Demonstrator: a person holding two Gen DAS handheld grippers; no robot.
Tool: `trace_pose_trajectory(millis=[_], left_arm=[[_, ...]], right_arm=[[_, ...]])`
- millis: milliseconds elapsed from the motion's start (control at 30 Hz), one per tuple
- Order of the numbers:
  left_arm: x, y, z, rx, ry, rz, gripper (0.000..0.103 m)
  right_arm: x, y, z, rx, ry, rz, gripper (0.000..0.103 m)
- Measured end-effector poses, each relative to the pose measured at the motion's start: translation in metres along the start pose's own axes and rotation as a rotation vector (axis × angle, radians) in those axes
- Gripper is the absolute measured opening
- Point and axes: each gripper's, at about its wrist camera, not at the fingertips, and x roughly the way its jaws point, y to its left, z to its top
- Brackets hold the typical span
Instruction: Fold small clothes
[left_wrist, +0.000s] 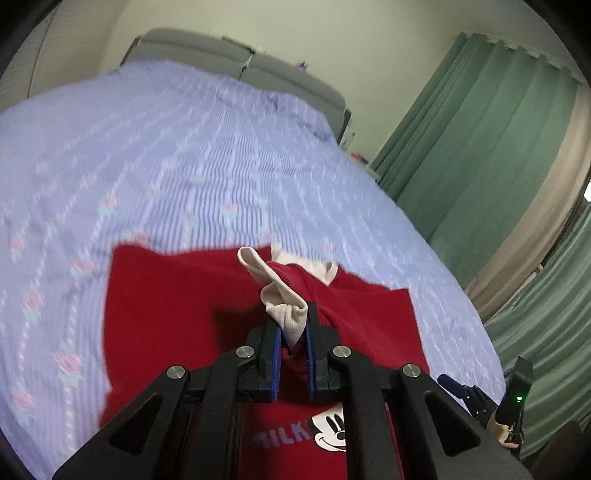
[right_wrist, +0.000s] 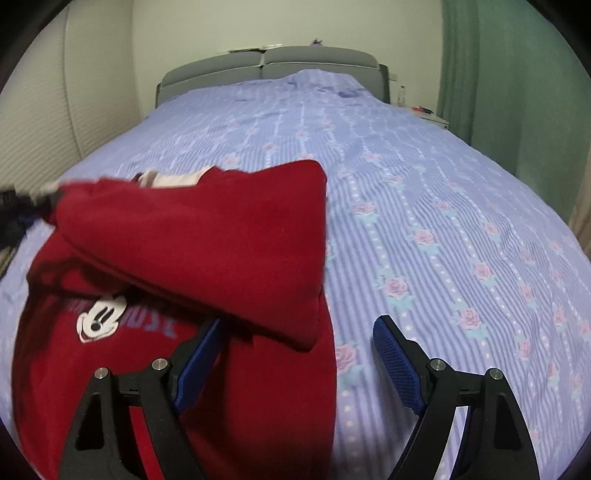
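We see a red sweatshirt (right_wrist: 207, 240) lying on the bed (right_wrist: 424, 206), near its foot end, on a lilac striped bedspread printed with roses. The garment has a cream collar (left_wrist: 317, 267) and a Mickey Mouse print (right_wrist: 101, 317) on the front with blue lettering beside it.

Our left claw (left_wrist: 293, 332) is pressed together on a bunch of cream ribbed trim and red fabric; the cloth sits between the 2 blue pads, and the pinched edge is lifted above the rest of the garment. In the right wrist view this raised part hangs as a folded red flap over the printed front, its lower corner just ahead of the right claw's left pad.

Our right claw (right_wrist: 295, 354) is spread wide, holding nothing. Its left finger (right_wrist: 195, 354) is over the red fabric; we cannot tell whether it touches. Its right finger (right_wrist: 397, 363) is over bare bedspread, just beside the sweatshirt's edge.

A grey headboard (right_wrist: 273, 64) stands at the far end of the bed, and green curtains (left_wrist: 480, 140) hang along the right side of the room.
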Motion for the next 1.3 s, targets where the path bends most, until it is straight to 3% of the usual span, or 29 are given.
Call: trace_pose_trajectory(millis=[100, 300, 500, 567, 633, 700, 733, 800, 867, 900, 1133, 1300], left_arm=[[-0.006, -0.001, 0.005, 0.019, -0.027, 0.013, 0.013], [0.029, 0.028, -0.028, -0.026, 0.103, 0.077, 0.013], [0.033, 0.037, -0.044, -0.052, 0.124, 0.087, 0.014], [0.030, 0.034, -0.045, -0.026, 0.130, 0.119, 0.019], [0.027, 0.030, -0.041, 0.002, 0.141, 0.170, 0.033], [0.014, 0.025, -0.041, 0.046, 0.144, 0.212, 0.048], [0.007, 0.023, -0.041, 0.070, 0.140, 0.218, 0.050], [-0.014, 0.012, -0.044, 0.130, 0.124, 0.292, 0.066], [-0.034, 0.003, -0.048, 0.184, 0.104, 0.321, 0.067], [-0.048, -0.001, -0.051, 0.207, 0.099, 0.320, 0.072], [-0.121, -0.011, -0.080, 0.263, 0.072, 0.302, 0.078], [-0.155, -0.012, -0.124, 0.338, 0.072, 0.319, 0.078]], right_arm=[[0.003, 0.002, 0.004, -0.005, 0.009, 0.002, 0.083], [-0.002, -0.016, 0.007, 0.070, -0.029, -0.055, 0.083], [0.015, -0.022, -0.004, 0.021, 0.026, -0.086, 0.084], [0.016, -0.029, -0.004, 0.073, 0.045, -0.052, 0.084], [0.011, -0.031, -0.002, 0.094, 0.057, -0.047, 0.084], [0.002, -0.025, -0.001, 0.070, 0.059, -0.078, 0.084], [-0.004, -0.021, -0.001, 0.053, 0.060, -0.097, 0.084], [-0.021, -0.014, -0.004, 0.027, 0.049, -0.125, 0.084], [-0.042, -0.010, -0.006, 0.016, 0.024, -0.143, 0.084], [-0.053, -0.009, -0.007, 0.031, 0.011, -0.137, 0.084], [-0.127, -0.016, -0.025, 0.166, -0.056, -0.043, 0.084], [-0.157, -0.003, -0.053, 0.118, -0.053, -0.044, 0.084]])
